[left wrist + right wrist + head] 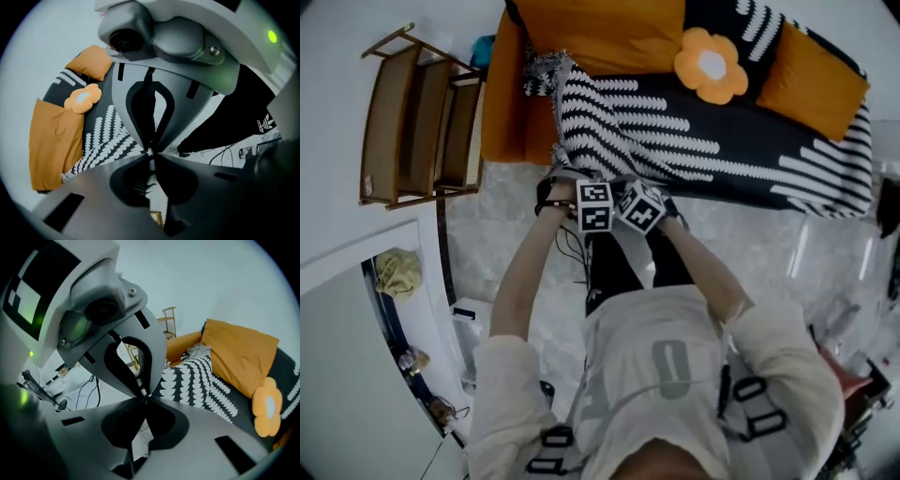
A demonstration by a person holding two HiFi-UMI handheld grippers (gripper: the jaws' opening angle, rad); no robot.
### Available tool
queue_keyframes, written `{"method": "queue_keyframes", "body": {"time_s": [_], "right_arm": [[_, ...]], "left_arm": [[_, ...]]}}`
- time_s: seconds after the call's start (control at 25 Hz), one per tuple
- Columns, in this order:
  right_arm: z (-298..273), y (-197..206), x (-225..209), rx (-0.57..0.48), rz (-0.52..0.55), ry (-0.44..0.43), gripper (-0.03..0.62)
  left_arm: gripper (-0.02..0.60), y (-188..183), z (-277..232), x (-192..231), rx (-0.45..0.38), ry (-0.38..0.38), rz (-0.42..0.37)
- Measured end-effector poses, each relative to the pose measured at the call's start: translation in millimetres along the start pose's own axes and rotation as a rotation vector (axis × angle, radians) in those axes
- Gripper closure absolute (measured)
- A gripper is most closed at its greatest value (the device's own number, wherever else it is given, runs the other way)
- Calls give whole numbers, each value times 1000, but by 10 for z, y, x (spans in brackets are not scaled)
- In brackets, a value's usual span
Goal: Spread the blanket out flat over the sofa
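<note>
A black blanket with white stripes lies over the orange sofa; its near left corner is drawn off the seat toward me. My two grippers hang side by side just in front of the sofa, marker cubes almost touching. The left gripper points down, and its jaws are shut with a strip of pale fringed blanket edge pinched between them. The right gripper is shut too, with white fabric hanging below its jaws. The blanket runs from there up onto the seat.
An orange cushion, a flower-shaped cushion and a big orange back cushion sit on the sofa. A wooden rack stands at its left end. Cables trail over the pale floor by my legs.
</note>
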State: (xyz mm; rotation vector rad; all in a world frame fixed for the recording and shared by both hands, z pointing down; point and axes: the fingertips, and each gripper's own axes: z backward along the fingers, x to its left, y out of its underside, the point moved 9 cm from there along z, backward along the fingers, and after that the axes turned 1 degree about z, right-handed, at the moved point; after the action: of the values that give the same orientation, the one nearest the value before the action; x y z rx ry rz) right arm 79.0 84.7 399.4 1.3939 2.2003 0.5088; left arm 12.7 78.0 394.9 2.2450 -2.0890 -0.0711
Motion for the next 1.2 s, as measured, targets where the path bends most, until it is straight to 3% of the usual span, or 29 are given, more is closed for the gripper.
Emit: {"method": "queue_keyframes", "body": {"time_s": [0.28,0.48,0.6,0.88,1.2], "right_arm": [[-607,-170,857,107,51,-25,579],[-1005,-206,1529,163,106,-40,579],[-1110,-200,1797,189,76,-38,579],[-1315,107,2046,213,46,-67,579],[-2388,772,1957,242,56,-132,579]], "left_arm": [[561,809,-275,-772,-166,55,156],[561,1279,-366,-1375,-226,97,194],[561,1419,-395,-1629,-230,100,193],[561,1430,-701,-1985,-247,111,249],[561,1609,-1927,-2123,-246,158,361]]}}
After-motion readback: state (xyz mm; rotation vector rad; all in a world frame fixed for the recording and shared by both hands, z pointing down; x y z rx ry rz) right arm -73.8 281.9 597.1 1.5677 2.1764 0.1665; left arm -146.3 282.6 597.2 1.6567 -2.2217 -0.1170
